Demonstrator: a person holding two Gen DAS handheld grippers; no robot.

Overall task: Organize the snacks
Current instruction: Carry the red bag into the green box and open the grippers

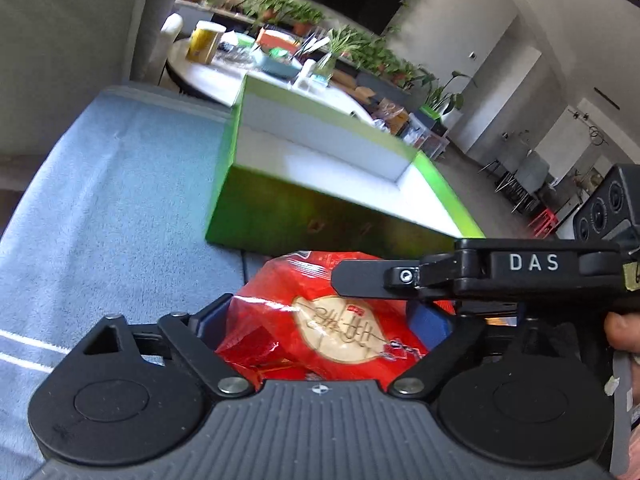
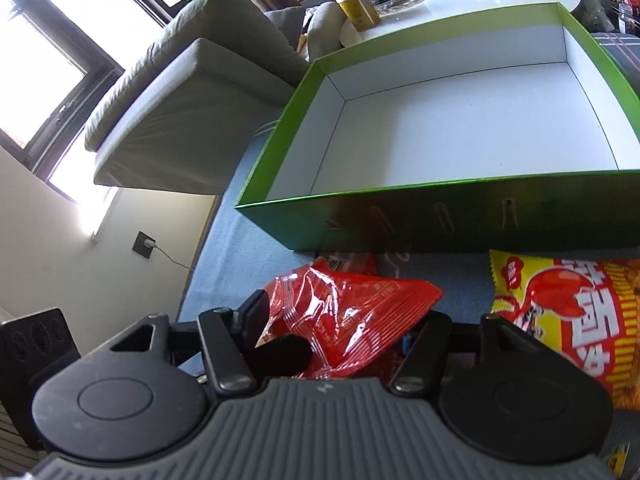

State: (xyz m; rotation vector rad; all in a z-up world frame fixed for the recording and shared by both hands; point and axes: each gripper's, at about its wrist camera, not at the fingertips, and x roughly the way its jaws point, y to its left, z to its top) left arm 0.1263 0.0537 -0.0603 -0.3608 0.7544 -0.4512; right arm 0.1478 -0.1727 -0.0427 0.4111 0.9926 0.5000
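A crinkled red snack bag point(image 1: 332, 328) point(image 2: 344, 312) lies on the blue-grey cloth just in front of a green box point(image 1: 320, 216) point(image 2: 440, 220) whose white inside holds nothing. My left gripper point(image 1: 320, 320) straddles the bag, and its blue pads point(image 1: 430, 318) press the bag's sides. My right gripper point(image 1: 360, 280) reaches in from the right, one finger lying across the bag's far edge. In the right wrist view the right gripper point(image 2: 348, 316) has the creased bag squeezed between its fingers. A yellow and red snack bag point(image 2: 560, 320) lies to the right, against the box front.
A grey sofa cushion point(image 2: 180, 100) stands left of the box. Behind the box a round white table point(image 1: 208, 76) carries a yellow can point(image 1: 204, 42) and dishes. A black device point(image 1: 604, 208) sits at the right, and a person's finger point(image 1: 620, 332) shows by the right gripper.
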